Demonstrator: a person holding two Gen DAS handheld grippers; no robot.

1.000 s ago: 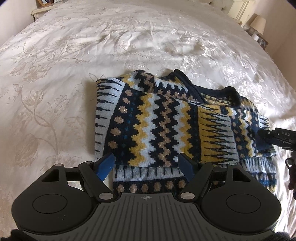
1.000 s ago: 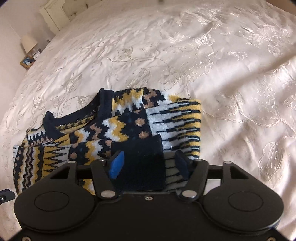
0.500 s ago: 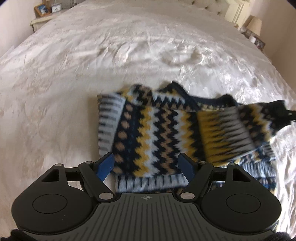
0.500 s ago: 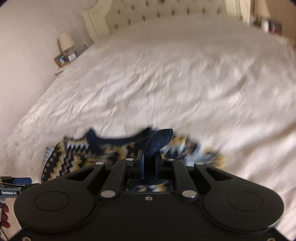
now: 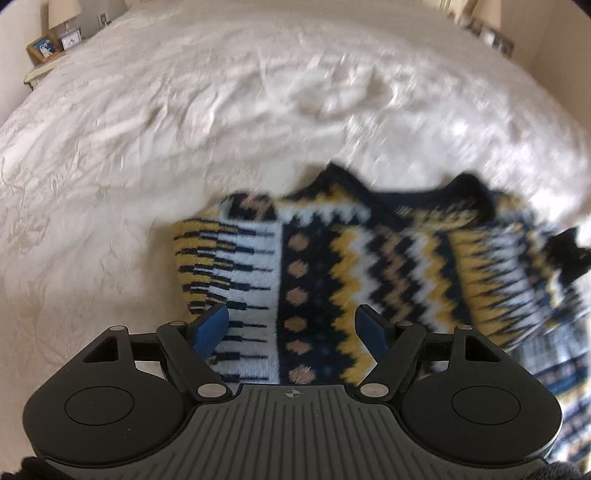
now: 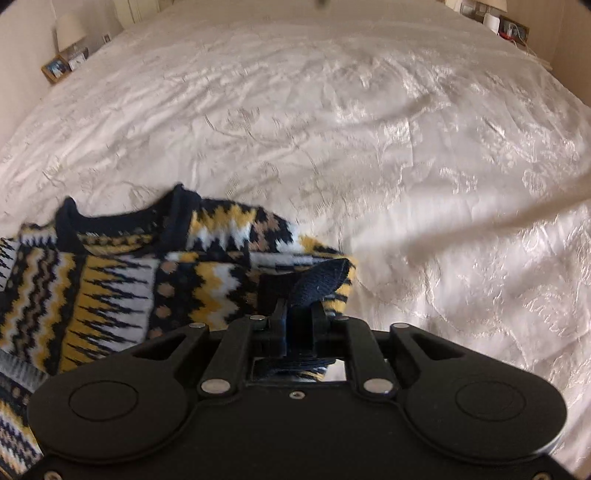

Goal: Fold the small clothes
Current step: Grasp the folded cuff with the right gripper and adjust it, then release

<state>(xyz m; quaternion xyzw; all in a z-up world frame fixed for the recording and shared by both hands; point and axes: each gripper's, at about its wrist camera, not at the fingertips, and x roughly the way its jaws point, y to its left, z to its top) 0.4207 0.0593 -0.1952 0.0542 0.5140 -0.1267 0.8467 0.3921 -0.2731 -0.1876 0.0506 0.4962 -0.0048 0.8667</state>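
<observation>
A small knitted sweater [image 5: 332,266] with navy, yellow, white and tan zigzag bands lies on the bed, collar toward the far side. My left gripper [image 5: 291,328] is open and empty, hovering over the sweater's near left part. My right gripper [image 6: 299,317] is shut on the sweater's navy sleeve cuff [image 6: 321,280] and holds it lifted over the sweater's right side [image 6: 110,288]. The cuff and gripper tip also show at the right edge of the left wrist view [image 5: 569,254].
The cream embroidered bedspread [image 6: 369,129] stretches all around the sweater. A bedside table with a lamp and picture frames [image 5: 51,40] stands at the far left. Another lamp and small items [image 6: 498,18] stand at the far right.
My right gripper closed on the navy sleeve cuff and lifted it, carrying the sleeve up and inward. My left gripper stayed open and shifted over the sweater's left part.
</observation>
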